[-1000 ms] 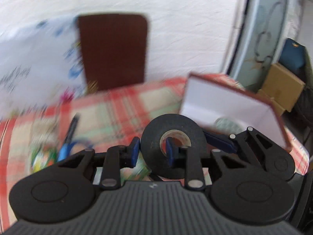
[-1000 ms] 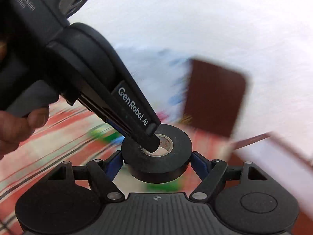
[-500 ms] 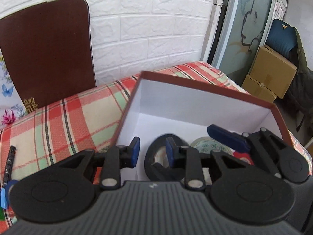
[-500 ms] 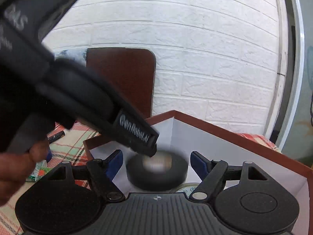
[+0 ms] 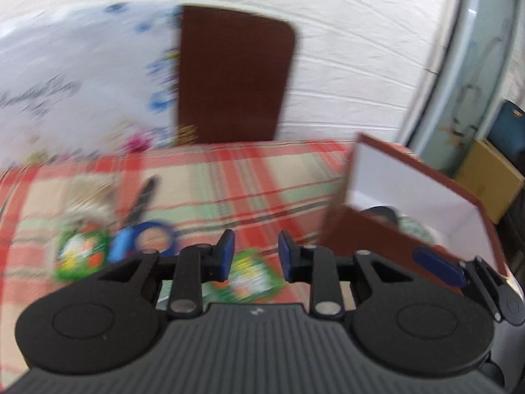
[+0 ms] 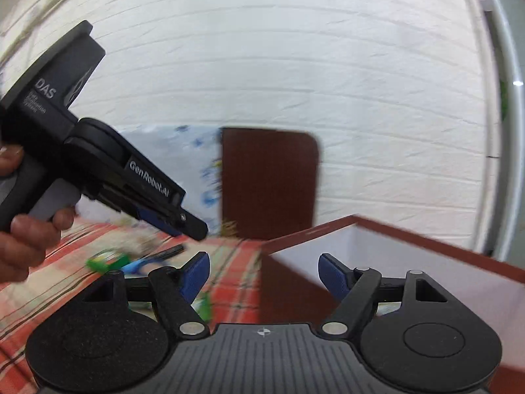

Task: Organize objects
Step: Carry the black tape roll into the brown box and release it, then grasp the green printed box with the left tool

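A brown box with white inside (image 5: 410, 190) stands on the plaid table at the right; it also shows in the right wrist view (image 6: 410, 262). A black tape roll (image 5: 382, 211) lies inside it beside a patterned round item. My left gripper (image 5: 254, 257) is open and empty over the cloth left of the box; it shows from the side in the right wrist view (image 6: 190, 226). My right gripper (image 6: 262, 272) is open and empty at the box's near corner. Green packets (image 5: 252, 275), a blue tape dispenser (image 5: 154, 239) and a black pen (image 5: 142, 197) lie on the cloth.
A dark brown chair back (image 5: 233, 82) and a white flowered bag (image 5: 82, 92) stand against the white brick wall behind the table. Cardboard boxes (image 5: 489, 177) sit on the floor at the far right by a door frame.
Both grippers let go of the black tape roll, which now lies in the box. Both have pulled back and swung left, away from the box. The views are motion-blurred.
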The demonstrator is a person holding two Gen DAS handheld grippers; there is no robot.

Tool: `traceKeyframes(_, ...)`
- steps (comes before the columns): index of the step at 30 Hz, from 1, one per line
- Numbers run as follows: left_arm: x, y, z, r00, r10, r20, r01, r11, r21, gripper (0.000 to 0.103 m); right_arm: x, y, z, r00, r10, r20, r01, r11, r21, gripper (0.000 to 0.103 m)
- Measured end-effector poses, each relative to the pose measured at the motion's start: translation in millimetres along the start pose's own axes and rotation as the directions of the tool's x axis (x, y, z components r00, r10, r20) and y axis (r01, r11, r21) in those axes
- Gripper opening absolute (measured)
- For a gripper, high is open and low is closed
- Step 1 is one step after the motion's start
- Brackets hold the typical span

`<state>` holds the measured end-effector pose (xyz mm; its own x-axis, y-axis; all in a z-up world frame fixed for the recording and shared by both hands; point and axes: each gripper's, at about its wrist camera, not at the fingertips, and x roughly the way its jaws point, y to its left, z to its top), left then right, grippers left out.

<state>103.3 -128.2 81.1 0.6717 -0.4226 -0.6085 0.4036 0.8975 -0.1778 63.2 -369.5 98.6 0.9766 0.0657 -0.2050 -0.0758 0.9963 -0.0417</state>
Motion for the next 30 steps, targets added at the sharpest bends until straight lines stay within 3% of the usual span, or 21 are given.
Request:
traceKeyframes(4,-3,57,-17,0.996,0.059,-0.063,-0.067,0.989,-0.133,0.031,41,36,-5,0.986,0.114,-0.124,-0.117,0.993,-0.016,0.067)
traceKeyframes(7,-3,78,-29,0.995,0.049,-0.085,-0.064,0.980,-0.187,0.031,71,60,-16,0.973,0.130,-0.188,-0.142,0.989,-0.051,0.067)
traceKeyframes(12,14,76,-32,0.993,-0.043,-0.112,0.018,0.977,-0.212,0.031,92,69,-23,0.959,0.076,-0.272,-0.099,0.993,-0.070,0.074)
traceKeyframes(16,39,59,-27,0.980,-0.132,-0.146,0.099,0.971,-0.216,0.031,121,67,-32,0.929,0.069,-0.364,-0.092,0.995,-0.045,0.080)
traceKeyframes(17,45,53,-27,0.977,-0.145,-0.157,0.111,0.972,-0.206,0.031,124,67,-34,0.924,0.066,-0.377,-0.088,0.995,-0.044,0.078)
traceKeyframes(20,63,34,-23,0.969,-0.163,-0.185,0.132,0.976,-0.172,0.033,128,65,-36,0.918,0.083,-0.389,-0.100,0.995,-0.025,0.073)
traceKeyframes(22,74,27,-25,0.963,-0.161,-0.215,0.127,0.978,-0.166,0.035,126,64,-38,0.919,0.097,-0.383,-0.116,0.993,-0.026,0.059)
traceKeyframes(27,76,24,-37,0.951,-0.200,-0.237,0.148,0.965,-0.217,0.038,104,69,-40,0.931,0.055,-0.361,-0.080,0.995,-0.052,0.058)
traceKeyframes(30,59,5,-31,0.957,-0.197,-0.211,0.163,0.972,-0.169,0.038,83,67,-39,0.943,0.047,-0.331,-0.061,0.998,-0.030,0.058)
